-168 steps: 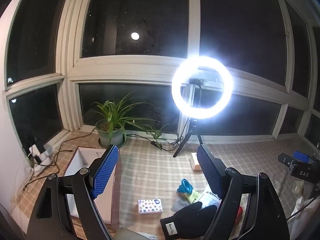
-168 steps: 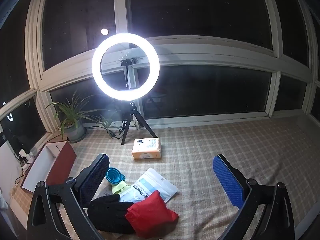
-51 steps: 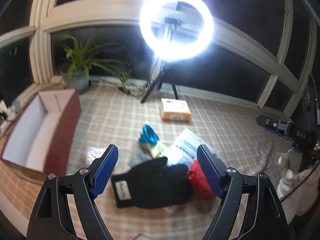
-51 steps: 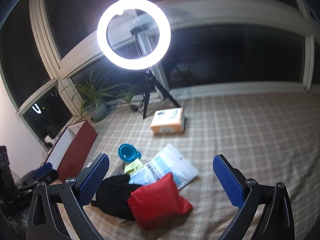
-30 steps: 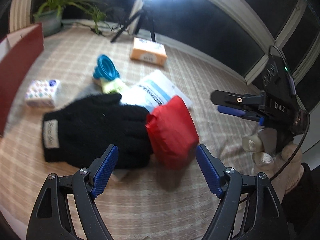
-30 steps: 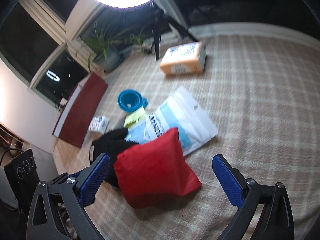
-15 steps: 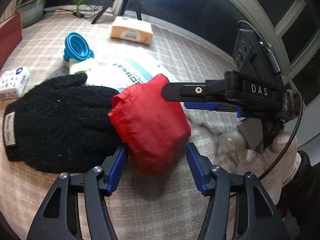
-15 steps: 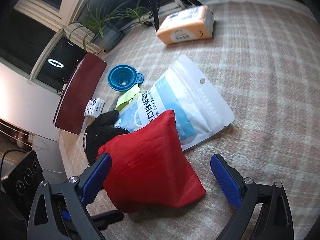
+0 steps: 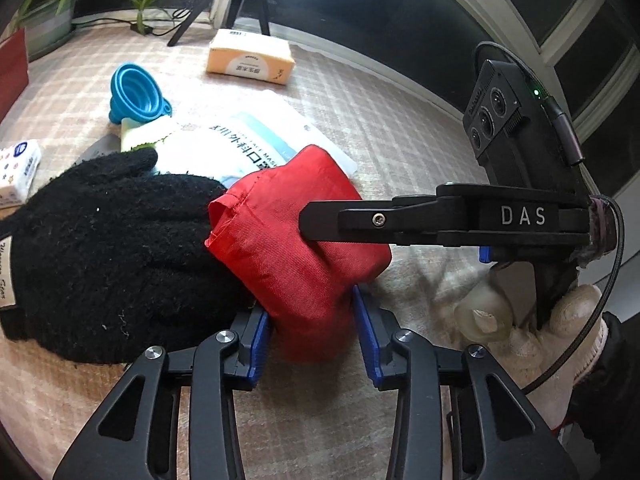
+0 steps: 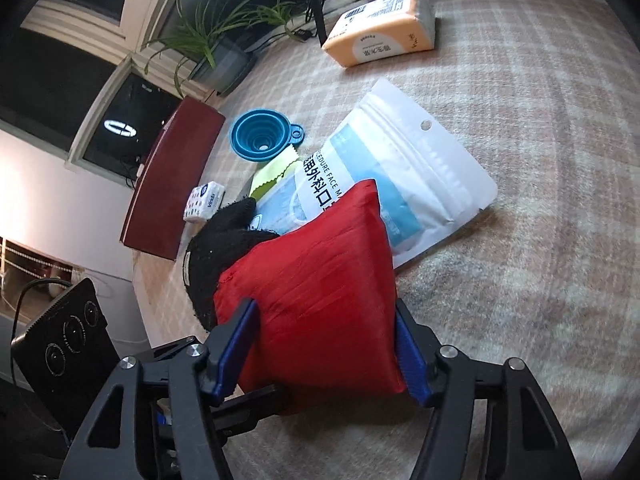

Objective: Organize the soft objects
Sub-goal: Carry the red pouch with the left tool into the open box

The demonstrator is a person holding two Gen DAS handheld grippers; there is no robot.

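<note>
- Left tongs (image 9: 312, 334) are clamped on the near end of the red fabric pouch (image 9: 296, 240), blue pads pressed into its sides.
- Right tongs (image 10: 326, 344) are closing on that same pouch from the other side; the red cloth fills the gap and both pads look to be touching it.
- The pouch sits on the checked cloth, its left edge on the black knit glove (image 9: 104, 248) and its far corner on the face mask packet (image 10: 400, 176).
- Risk one: two grips on one slippery nylow-like bag. If the hands pull apart, I'd expect it to stretch or slide out of one pair of pads.
- Risk two: the glove touches the pouch right beside the left pad. Its fuzzy knit could snag and ride up too.
- Risk three: the mask packet is slick, and a corner of the pouch rests on it, so a lift could drag it.
- Beyond the pouch, the blue folding funnel (image 10: 264, 140) and the orange tissue pack (image 10: 380, 28) lie well clear, no worry there.
- The dark red box (image 10: 172, 176) stands past the glove, looking like the drop-off; a sagging pouch could catch its wall.
</note>
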